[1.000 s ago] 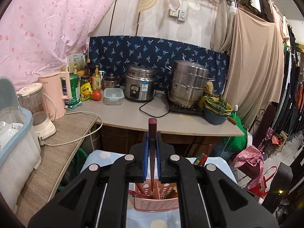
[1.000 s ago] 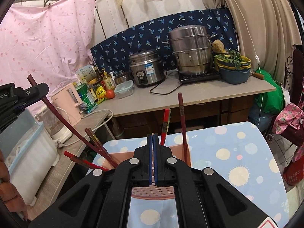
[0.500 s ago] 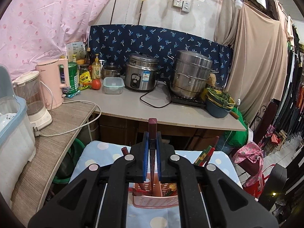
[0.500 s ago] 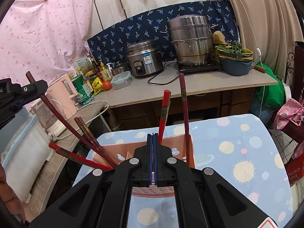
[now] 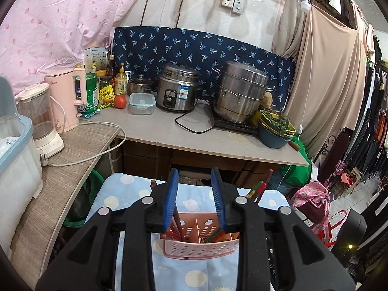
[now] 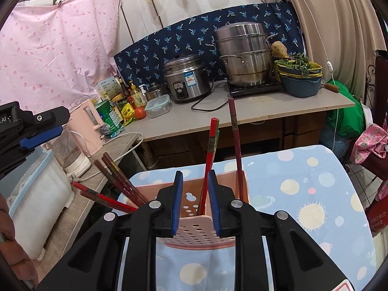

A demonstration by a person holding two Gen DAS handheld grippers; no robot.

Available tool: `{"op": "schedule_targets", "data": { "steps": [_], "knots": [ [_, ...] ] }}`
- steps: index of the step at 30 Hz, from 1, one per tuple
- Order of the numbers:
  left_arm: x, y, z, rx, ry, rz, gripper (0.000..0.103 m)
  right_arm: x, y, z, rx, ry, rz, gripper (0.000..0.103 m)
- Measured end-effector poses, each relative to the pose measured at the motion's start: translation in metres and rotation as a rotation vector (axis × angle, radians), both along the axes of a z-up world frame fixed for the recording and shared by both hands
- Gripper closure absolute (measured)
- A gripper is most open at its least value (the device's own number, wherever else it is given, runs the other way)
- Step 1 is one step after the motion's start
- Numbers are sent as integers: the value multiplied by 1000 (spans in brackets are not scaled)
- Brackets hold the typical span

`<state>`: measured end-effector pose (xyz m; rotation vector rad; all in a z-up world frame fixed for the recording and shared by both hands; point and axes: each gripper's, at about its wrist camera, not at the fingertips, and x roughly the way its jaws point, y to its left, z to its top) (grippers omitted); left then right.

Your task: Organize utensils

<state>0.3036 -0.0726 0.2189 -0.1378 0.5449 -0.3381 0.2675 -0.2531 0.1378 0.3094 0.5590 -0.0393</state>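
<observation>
A pink perforated utensil holder (image 5: 201, 245) stands on a blue dotted tablecloth (image 5: 135, 194); it also shows in the right wrist view (image 6: 198, 230). It holds several red and dark brown chopsticks (image 6: 211, 162), some leaning left (image 6: 116, 177). My left gripper (image 5: 195, 201) is open and empty just above the holder; its blue-padded tip shows at the left of the right wrist view (image 6: 41, 134). My right gripper (image 6: 195, 201) is open and empty, close in front of the holder.
A kitchen counter (image 5: 194, 133) behind carries a rice cooker (image 5: 179, 89), a steel steamer pot (image 5: 242, 92), a pink kettle (image 5: 68, 99), bottles and a bowl of greens (image 5: 276, 128). A side counter with a plastic bin (image 5: 14, 160) lies left.
My left gripper opened and let go of the dark chopstick, which now stands in the holder. My right gripper opened too. Both grippers have dropped closer to the holder.
</observation>
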Motion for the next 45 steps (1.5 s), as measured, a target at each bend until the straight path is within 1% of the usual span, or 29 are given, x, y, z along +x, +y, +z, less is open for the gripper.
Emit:
{"op": "schedule_targets", "data": {
  "steps": [1,4,7,10,13,17,22,25,27,30,32,33,35,36,40,45],
  "knots": [
    [-1,0,0,1,0,-1,76,-1,1,1,-2,-1,2,82],
    [-5,1,1,0,2,-3,73,-6,4,3,-7,-1,7,75],
    [-7,1,1,0,6,-9,73,-12,6,3,-19,8,7,74],
    [-16,4,0,-1,16,-10,70,-19,7,3,-12,25,11,73],
    [-25,6,-2,-4,29,-13,66,-28,9,-1,0,36,10,68],
    [-37,6,-5,10,44,-23,66,-42,12,-8,-3,57,11,67],
    [-56,6,-19,48,66,-37,65,-62,17,-16,-22,83,9,65],
    [-66,5,-30,89,77,-37,65,-74,19,-19,-27,95,10,62],
    [-72,4,-38,111,91,-41,65,-81,20,-20,-39,103,9,62],
    [-80,3,-48,142,101,-32,65,-90,22,-21,-56,111,6,62],
    [-84,4,-54,162,106,-25,65,-95,22,-22,-62,117,3,59],
    [-87,4,-57,173,108,-20,64,-98,21,-22,-62,117,2,58],
    [-91,5,-62,199,104,-5,54,-103,21,-23,-68,115,-3,55],
    [-94,5,-64,212,100,2,53,-106,21,-24,-78,115,-5,55],
    [-99,6,-74,257,108,18,53,-113,24,-26,-98,122,-4,55],
    [-103,10,-86,287,125,30,53,-119,30,-29,-118,130,-2,51]
  ]
}}
